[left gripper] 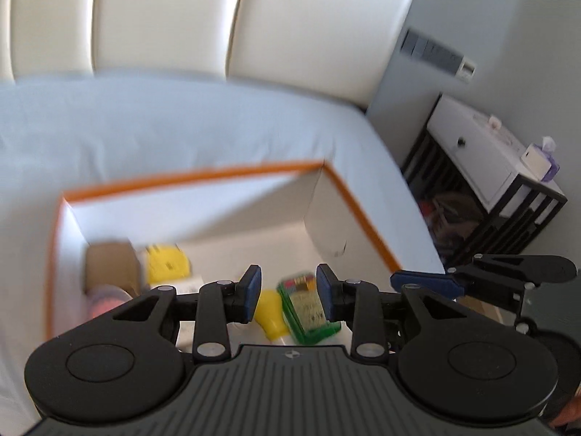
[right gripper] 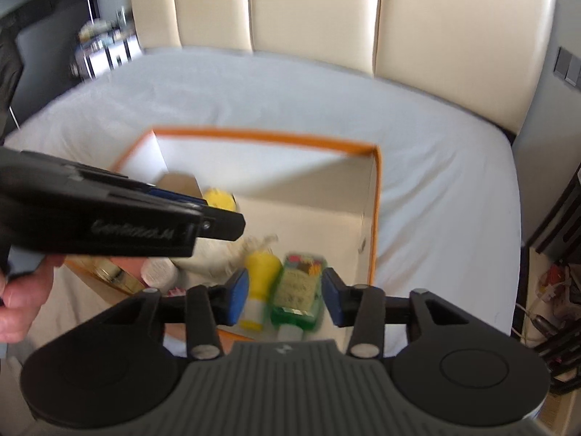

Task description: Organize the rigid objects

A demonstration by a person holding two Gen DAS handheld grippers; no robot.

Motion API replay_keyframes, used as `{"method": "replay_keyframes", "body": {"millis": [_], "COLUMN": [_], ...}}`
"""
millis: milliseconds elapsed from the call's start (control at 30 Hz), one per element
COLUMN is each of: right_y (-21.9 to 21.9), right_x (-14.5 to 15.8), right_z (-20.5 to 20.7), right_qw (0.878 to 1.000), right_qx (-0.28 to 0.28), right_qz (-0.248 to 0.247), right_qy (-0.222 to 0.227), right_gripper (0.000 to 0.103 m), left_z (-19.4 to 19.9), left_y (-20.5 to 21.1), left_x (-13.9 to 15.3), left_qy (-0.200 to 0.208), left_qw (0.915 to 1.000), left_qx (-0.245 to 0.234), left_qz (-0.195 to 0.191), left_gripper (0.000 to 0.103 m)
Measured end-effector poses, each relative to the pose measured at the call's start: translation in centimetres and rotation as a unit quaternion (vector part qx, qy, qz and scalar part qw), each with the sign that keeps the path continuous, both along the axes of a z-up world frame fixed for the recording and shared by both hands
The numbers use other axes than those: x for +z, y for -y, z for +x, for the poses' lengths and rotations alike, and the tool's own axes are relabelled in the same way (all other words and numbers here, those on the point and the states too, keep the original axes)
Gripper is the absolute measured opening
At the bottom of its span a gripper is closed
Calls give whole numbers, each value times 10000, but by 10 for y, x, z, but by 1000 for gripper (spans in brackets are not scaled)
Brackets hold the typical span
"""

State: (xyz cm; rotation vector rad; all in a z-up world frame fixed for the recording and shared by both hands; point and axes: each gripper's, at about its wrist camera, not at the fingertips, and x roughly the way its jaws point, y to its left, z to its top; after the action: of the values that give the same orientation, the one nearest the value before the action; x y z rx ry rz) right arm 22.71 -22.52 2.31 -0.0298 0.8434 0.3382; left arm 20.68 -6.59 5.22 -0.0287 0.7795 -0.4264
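An orange-rimmed white box (left gripper: 196,176) (right gripper: 265,134) sits on the bed. Inside it lie a green bottle (left gripper: 308,303) (right gripper: 297,292), a yellow bottle (left gripper: 270,312) (right gripper: 259,278), a brown carton (left gripper: 110,267) (right gripper: 181,183), a round yellow item (left gripper: 167,263) (right gripper: 219,200) and a pink-capped item (left gripper: 107,299). My left gripper (left gripper: 288,292) is open and empty above the green and yellow bottles. My right gripper (right gripper: 285,296) is open and empty, also above these two bottles. The left gripper's body (right gripper: 109,218) crosses the right wrist view.
The box rests on a pale blue bed sheet (left gripper: 181,123) (right gripper: 254,91) before a cream padded headboard (left gripper: 163,18) (right gripper: 363,11). A white nightstand in a black frame (left gripper: 486,167) stands right of the bed. A gold item (right gripper: 109,272) lies by the box's near left edge.
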Motion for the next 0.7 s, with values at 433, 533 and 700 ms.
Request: {"method": "replay_keyframes", "body": {"millis": [433, 533, 700], "right_y": [2, 1, -3], "right_x": [16, 3, -19], "right_z": [-79, -94, -113], "right_qw": [9839, 9790, 9724], "right_qx": [-941, -1075, -1182], "right_qz": [496, 590, 507], "right_qy": [1439, 1631, 1946], "right_gripper": [77, 80, 88], "left_z": [-95, -101, -114], "left_y": [-48, -47, -38], "left_x": [6, -15, -40], "left_qy": [1368, 1393, 1928], "left_qw": [9790, 9794, 9673], "left_qx": [1508, 1459, 1548], "left_qz": [97, 115, 572], "left_gripper": [70, 84, 91]}}
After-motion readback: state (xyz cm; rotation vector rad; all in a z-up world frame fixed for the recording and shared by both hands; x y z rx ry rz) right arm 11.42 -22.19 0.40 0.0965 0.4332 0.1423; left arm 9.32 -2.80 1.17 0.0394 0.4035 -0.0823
